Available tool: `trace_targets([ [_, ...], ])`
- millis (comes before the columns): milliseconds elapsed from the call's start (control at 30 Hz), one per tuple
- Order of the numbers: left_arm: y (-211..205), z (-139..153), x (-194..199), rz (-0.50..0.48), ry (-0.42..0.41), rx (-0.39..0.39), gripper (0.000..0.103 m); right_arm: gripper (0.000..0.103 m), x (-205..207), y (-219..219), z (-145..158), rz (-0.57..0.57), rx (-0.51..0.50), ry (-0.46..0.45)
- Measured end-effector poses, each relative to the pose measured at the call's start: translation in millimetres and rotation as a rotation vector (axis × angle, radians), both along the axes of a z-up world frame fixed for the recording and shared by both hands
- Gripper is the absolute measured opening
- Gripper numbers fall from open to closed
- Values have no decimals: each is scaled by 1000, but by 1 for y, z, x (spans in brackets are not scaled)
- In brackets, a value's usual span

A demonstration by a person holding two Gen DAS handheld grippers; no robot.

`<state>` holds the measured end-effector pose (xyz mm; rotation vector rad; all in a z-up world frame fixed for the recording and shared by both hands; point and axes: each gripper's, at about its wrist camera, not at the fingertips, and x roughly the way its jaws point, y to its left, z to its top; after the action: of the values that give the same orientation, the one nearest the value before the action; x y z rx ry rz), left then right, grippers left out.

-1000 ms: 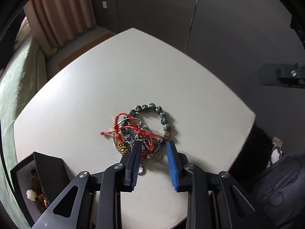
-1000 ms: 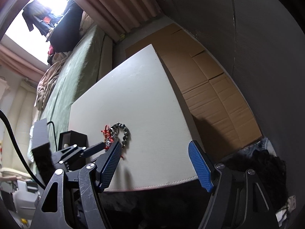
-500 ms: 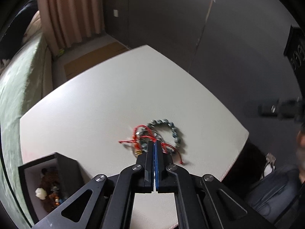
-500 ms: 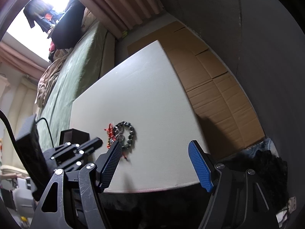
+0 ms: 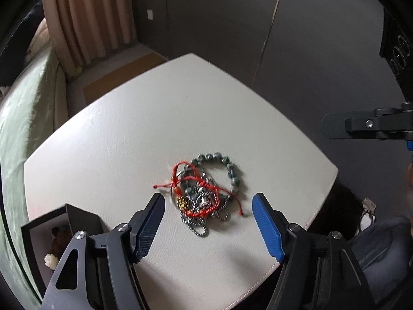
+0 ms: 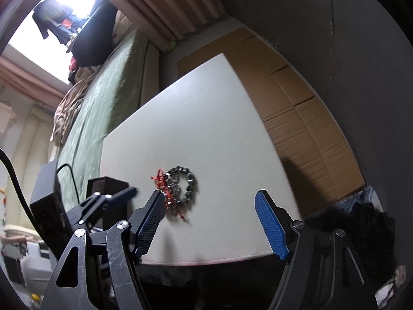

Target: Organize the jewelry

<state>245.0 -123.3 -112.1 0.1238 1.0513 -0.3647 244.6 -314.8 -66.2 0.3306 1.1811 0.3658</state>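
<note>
Matt grained leather-look tabletop; shiny metal ball chain, red cord, glossy beads.

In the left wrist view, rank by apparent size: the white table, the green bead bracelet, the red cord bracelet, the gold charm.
1. White table.
2. Green bead bracelet and red cord bracelet: similar spread, tangled together, so unranked.
3. Gold charm.

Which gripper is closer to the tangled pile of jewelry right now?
Left. The left gripper hangs open just in front of the jewelry pile; the right gripper waits open near the table's front edge, farther off.
</note>
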Motion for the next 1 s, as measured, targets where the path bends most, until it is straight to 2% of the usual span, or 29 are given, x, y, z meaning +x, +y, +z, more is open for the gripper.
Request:
trace_targets([
  [200, -13, -2, 0, -2, -48, 56, 70, 73, -1, -12, 0, -11, 5, -2],
  [400, -27, -15, 3, -15, -34, 104, 53, 73, -1, -22, -1, -17, 8, 0],
  [533, -31, -29, 7, -11, -5, 153, 33, 73, 0, -28, -2, -22, 10, 4],
  [633, -27, -23, 8, -5, -20, 139, 11, 73, 0, -29, -2, -20, 7, 4],
  [700, -21, -19, 10, 1, -11, 95, 11, 73, 1, -29, -2, -20, 6, 4],
  [767, -14, -16, 10, 10, -9, 72, 5, 73, 1, -28, -3, -21, 4, 6],
  [1000, 13, 1, 12, 45, -1, -61, 4, 73, 2, -15, -4, -1, -3, 9],
])
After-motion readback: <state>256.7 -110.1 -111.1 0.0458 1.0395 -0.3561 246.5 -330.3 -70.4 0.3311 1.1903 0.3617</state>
